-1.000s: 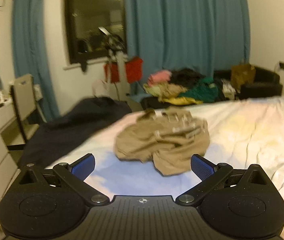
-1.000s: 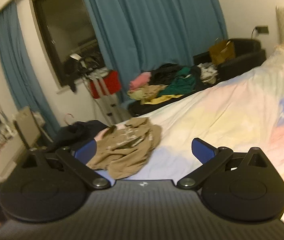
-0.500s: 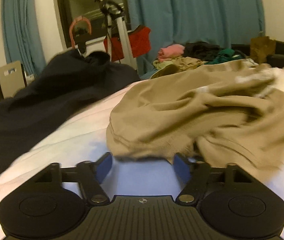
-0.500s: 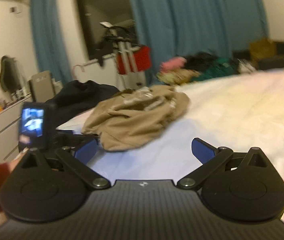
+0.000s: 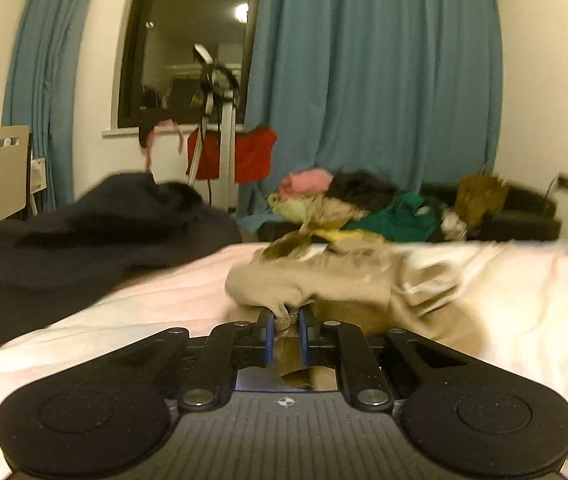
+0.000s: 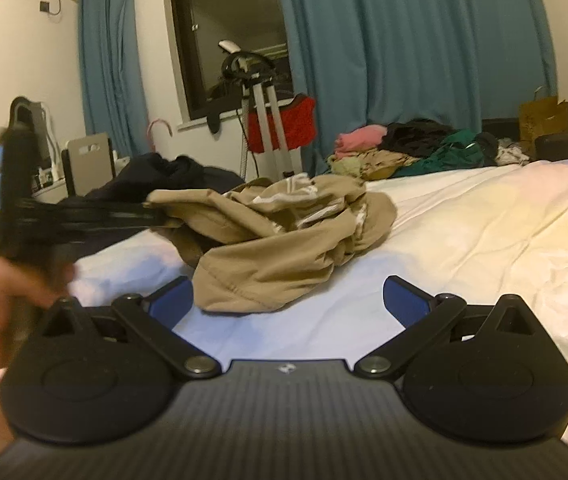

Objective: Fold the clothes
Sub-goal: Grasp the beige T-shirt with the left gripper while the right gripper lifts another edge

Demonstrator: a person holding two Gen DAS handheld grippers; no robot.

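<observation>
The tan garment point(image 6: 279, 240) lay crumpled in a heap on the bed point(image 6: 484, 232), near the left edge of the pale sheet, with white printed lettering showing on its upper folds. The left gripper point(image 5: 284, 322) was at the near edge of the heap; its jaws were closing, and a bunched fold of the tan fabric sat pinched between the two blue pads point(image 5: 269, 336), with more cloth hanging down behind them. In the right wrist view the same gripper point(image 6: 155, 216) appeared blurred at the left, reaching into the garment's left side. The right gripper point(image 6: 288, 300) was low over the sheet just in front of the heap, its jaws spread wide with nothing between them; the hem of the garment lay beside its left pad. A dark garment point(image 5: 83, 232) was draped over the far left corner of the bed. A pile of mixed clothes point(image 5: 364, 208) sat beyond the bed, in front of blue curtains point(image 5: 384, 80).
</observation>
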